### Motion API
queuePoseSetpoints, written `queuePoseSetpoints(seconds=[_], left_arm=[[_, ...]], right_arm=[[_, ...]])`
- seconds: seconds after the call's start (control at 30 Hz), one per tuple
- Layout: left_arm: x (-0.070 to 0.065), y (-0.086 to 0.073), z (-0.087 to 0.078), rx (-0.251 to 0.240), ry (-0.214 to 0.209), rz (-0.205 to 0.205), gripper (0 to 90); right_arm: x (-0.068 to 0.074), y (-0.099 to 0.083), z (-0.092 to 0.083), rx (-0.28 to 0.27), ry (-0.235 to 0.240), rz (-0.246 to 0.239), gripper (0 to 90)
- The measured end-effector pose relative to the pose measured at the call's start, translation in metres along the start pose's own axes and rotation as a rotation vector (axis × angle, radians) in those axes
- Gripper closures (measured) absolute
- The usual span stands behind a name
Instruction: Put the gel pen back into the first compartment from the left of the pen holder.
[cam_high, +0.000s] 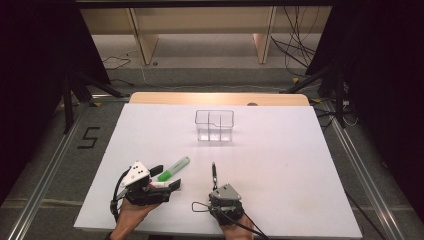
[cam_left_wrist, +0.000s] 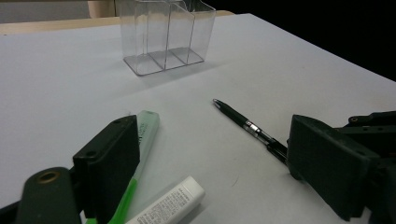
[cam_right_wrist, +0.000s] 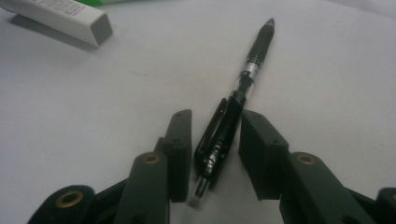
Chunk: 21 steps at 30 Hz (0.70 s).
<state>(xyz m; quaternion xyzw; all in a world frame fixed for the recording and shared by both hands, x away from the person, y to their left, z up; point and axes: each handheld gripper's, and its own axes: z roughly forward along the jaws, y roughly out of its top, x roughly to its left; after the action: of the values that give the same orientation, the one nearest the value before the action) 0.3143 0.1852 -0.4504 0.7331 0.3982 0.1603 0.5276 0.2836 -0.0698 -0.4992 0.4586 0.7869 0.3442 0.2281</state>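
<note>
A black pen (cam_high: 214, 172) lies on the white table top (cam_high: 280, 165), tip pointing away from me. My right gripper (cam_high: 216, 189) is low over its near end. In the right gripper view the pen (cam_right_wrist: 247, 70) runs between the two jaws of the right gripper (cam_right_wrist: 215, 126), with narrow gaps on both sides. My left gripper (cam_high: 166, 178) stands wide open at the front left. A green highlighter (cam_left_wrist: 140, 154) lies against its left jaw and a white stick-shaped box (cam_left_wrist: 170, 205) lies between the jaws. A clear divided organizer (cam_high: 215, 125) stands mid-table.
The organizer (cam_left_wrist: 163, 37) has several upright compartments with nothing in them. The white box (cam_right_wrist: 70, 18) lies to the left of the pen. Cables trail from both grippers toward the table's front edge. Metal rails and dark stands flank the table.
</note>
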Motion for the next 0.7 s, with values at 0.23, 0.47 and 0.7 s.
queuePoseSetpoints(seconds=[0.23, 0.47, 0.7], left_arm=[[-0.0001, 0.0, -0.0003, 0.0, 0.0, 0.0, 16.9], [-0.0003, 0.0001, -0.0004, -0.001, -0.003, 0.002, 16.9], [-0.0009, 0.0, -0.0004, -0.003, -0.005, 0.003, 16.9]], right_arm=[[0.0016, -0.0001, -0.0001, 0.002, 0.001, 0.005, 68.5], [0.0017, -0.0002, -0.0003, 0.003, -0.001, 0.01, 70.7], [0.0005, -0.0008, -0.0005, 0.0, -0.001, 0.021, 74.9]])
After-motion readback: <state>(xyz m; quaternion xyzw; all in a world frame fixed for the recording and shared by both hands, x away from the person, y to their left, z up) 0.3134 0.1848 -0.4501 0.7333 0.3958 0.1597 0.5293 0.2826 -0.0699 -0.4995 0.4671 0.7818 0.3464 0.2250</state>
